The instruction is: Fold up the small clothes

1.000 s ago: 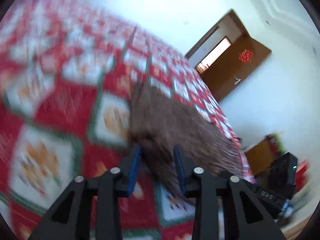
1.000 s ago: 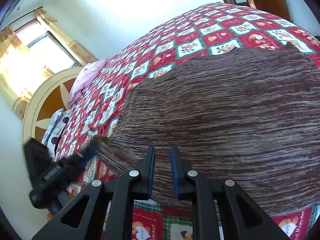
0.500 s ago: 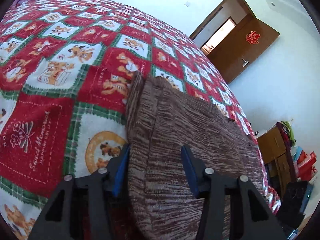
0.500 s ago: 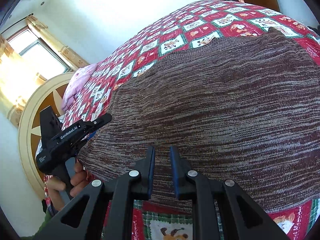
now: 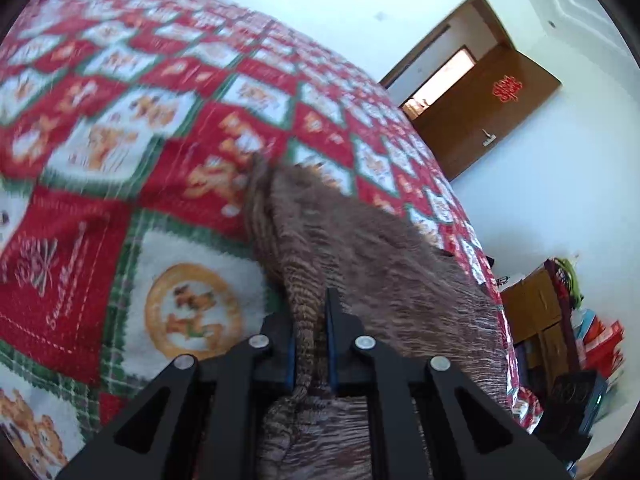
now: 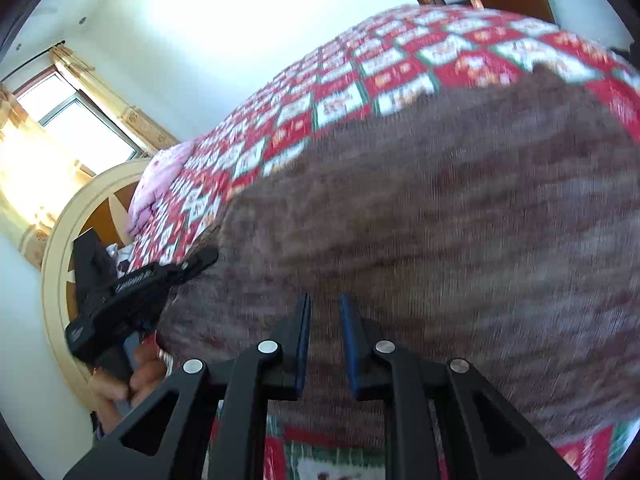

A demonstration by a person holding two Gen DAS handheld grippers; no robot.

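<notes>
A brown striped knit garment (image 5: 360,248) lies spread on a red, white and green patchwork bedspread (image 5: 100,140). My left gripper (image 5: 310,312) is shut on the garment's near left edge, and a bunched fold of knit runs between its blue pads. In the right wrist view the same garment (image 6: 440,200) fills the middle. My right gripper (image 6: 323,300) is shut on its near hem, with fabric showing in the narrow gap. The left gripper (image 6: 200,262) appears there at the garment's left corner, held by a hand (image 6: 132,376).
An open brown door (image 5: 480,120) stands beyond the bed's far corner. Wooden furniture and coloured clutter (image 5: 580,320) sit on the right past the bed edge. A round cream headboard (image 6: 60,280), a pink pillow (image 6: 160,184) and a curtained window (image 6: 60,120) are at the left.
The left jaws, wide around the garment's edge before, have shut on it and bunched the knit. The left gripper moved in to the garment's corner. The right gripper kept its grip.
</notes>
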